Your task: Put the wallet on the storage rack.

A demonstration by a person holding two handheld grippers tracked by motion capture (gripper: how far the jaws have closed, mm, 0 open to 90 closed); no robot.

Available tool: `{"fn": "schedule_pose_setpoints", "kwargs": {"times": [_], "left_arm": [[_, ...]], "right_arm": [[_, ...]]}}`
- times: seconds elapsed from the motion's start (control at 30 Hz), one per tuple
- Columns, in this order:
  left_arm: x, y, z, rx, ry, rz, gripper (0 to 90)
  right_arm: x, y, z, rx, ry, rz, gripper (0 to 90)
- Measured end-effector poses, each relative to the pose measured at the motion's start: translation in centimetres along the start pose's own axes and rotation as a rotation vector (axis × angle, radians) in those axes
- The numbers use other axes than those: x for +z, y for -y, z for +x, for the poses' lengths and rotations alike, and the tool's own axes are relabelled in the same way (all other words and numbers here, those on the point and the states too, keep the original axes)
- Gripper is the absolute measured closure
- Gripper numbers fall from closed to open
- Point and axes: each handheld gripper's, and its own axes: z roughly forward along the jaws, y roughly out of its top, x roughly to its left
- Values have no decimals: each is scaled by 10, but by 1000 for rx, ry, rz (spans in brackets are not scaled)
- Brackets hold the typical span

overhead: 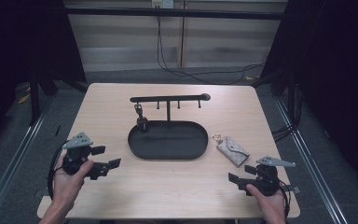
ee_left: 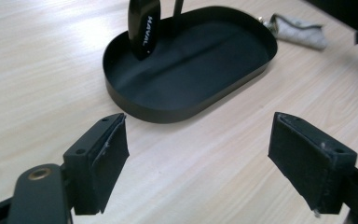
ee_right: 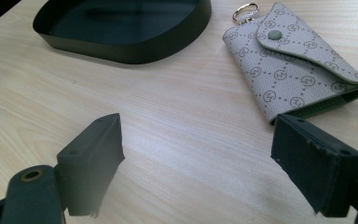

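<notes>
In the black tray [overhead: 168, 151] a hanging key fob [overhead: 142, 124] rests; both grippers gape, released.

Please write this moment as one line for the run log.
left tool: open, holds nothing | right tool: open, near key pouch | key pouch: flat on table, right of black tray | key fob: hangs on rack

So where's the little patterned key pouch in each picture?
High view: the key pouch lies right of the black tray, ahead of the right gripper.
Left gripper view: the pouch is at the top right, beyond the tray.
Right gripper view: the pouch is at the upper right, close ahead.
Shared landmark: the black tray.
</notes>
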Motion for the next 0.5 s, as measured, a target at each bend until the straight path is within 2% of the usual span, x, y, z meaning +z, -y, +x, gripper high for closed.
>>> {"fn": "schedule_pose_setpoints", "kwargs": {"times": [0.07, 0.23, 0.3, 0.33, 0.37, 0.5], "left_arm": [[0, 9, -1, -14, 19, 13, 168], [-6, 25, -2, -23, 31, -6, 167], [-9, 33, -1, -45, 55, -19, 161], [-10, 38, -1, -56, 49, -31, 160], [-11, 44, 0, -61, 33, -22, 159], [-13, 60, 3, -74, 23, -13, 162]], "right_arm": [[-1, -1, -1, 4, -3, -6, 161], [-1, -2, -1, 12, -2, 1, 161], [-3, -3, -1, 18, 2, 1, 161], [-4, -3, -2, 23, 0, 1, 161], [-5, -4, -2, 27, -5, 2, 161], [-10, -8, -4, 27, -6, -2, 164]]}}
